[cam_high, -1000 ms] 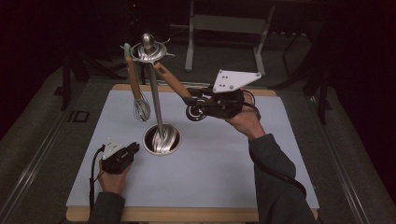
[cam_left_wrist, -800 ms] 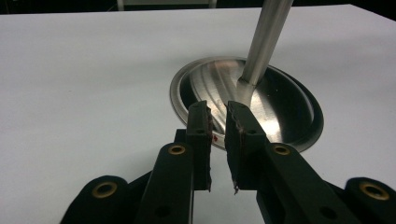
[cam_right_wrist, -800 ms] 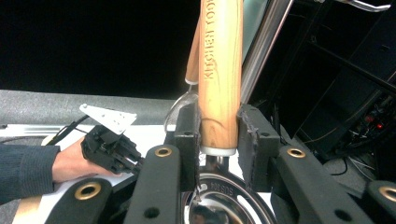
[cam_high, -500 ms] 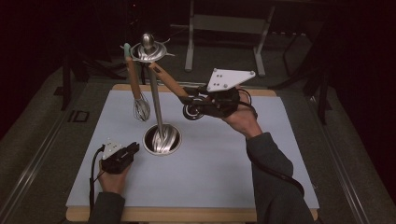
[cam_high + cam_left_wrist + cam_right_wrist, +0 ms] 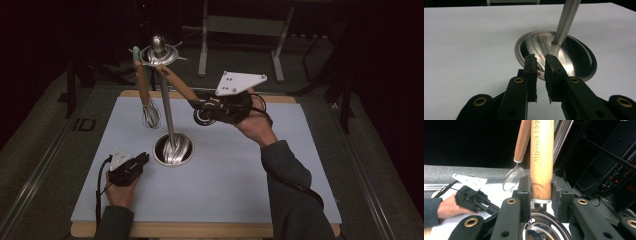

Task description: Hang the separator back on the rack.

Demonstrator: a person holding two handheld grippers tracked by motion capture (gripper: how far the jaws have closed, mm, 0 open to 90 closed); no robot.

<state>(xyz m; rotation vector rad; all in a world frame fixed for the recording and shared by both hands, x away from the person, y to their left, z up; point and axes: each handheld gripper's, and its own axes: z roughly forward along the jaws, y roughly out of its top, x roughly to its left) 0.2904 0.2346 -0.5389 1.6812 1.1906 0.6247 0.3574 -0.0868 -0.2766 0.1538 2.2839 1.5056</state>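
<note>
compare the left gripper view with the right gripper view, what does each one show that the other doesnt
The left gripper view alone shows the stand's round steel base with the pole rising from it, just beyond the left gripper, whose jaws stand slightly apart and hold nothing.

The right gripper view alone shows the right gripper clamped on a wooden handle stamped with lettering, a hanging whisk behind it, and the person's other hand.

Both share the white table surface and each gripper's own black jaws.
</note>
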